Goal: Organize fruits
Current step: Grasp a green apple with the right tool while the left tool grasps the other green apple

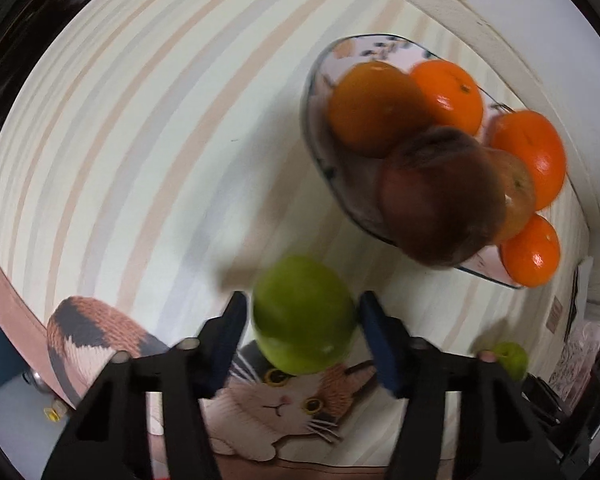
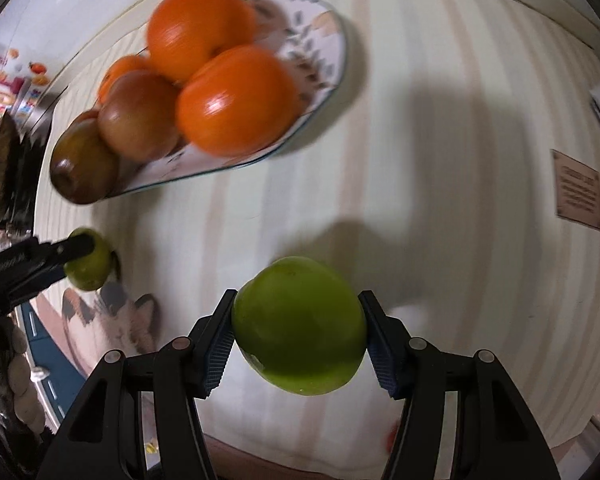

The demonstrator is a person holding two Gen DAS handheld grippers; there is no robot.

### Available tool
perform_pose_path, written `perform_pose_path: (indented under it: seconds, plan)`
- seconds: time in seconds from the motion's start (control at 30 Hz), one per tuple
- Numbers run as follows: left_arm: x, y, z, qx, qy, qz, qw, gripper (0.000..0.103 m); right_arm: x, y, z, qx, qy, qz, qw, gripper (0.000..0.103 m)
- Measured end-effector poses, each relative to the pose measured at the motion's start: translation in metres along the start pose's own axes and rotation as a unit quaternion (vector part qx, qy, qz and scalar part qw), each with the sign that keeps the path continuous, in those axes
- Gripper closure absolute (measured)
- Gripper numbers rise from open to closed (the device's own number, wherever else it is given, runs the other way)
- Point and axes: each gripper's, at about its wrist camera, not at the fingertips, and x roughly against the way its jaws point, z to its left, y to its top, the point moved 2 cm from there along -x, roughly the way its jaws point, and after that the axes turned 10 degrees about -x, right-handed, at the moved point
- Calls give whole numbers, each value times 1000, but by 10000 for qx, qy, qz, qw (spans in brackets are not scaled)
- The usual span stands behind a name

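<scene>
A green apple (image 1: 304, 316) sits between the blue pads of my left gripper (image 1: 302, 318), which points straight down and closes on its sides. My right gripper (image 2: 298, 322) is shut on a second, larger green apple (image 2: 300, 324), with both pads pressed on it. This apple shows small at the lower right of the left wrist view (image 1: 510, 358). In the right wrist view a left finger (image 2: 66, 250) lies across the first apple (image 2: 90, 268). A patterned plate (image 1: 312, 92) (image 2: 336, 40) holds oranges (image 2: 236, 100) and brownish fruit (image 2: 138, 116).
Both apples are low over a round table with a pale striped cloth (image 1: 140, 120). A cat picture (image 1: 284, 400) is printed near its front edge. A brown label (image 2: 578, 190) lies at the right. Dark clutter (image 2: 8, 152) stands beyond the table's left edge.
</scene>
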Motion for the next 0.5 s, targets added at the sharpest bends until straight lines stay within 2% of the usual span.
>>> perform_pose_path:
  seconds: [0.17, 0.4, 0.5]
  plan:
    - [3, -15, -11, -306, 165, -32, 9994, 51, -6, -11, 21, 181, 56, 121, 9997, 41]
    - [-3, -76, -24, -595, -138, 334, 9976, 50, -5, -44, 40, 406, 184, 332, 9985, 41]
    - [-3, -80, -26, -620, -65, 188, 9979, 50, -11, -51, 43, 428, 161, 400, 9982, 41]
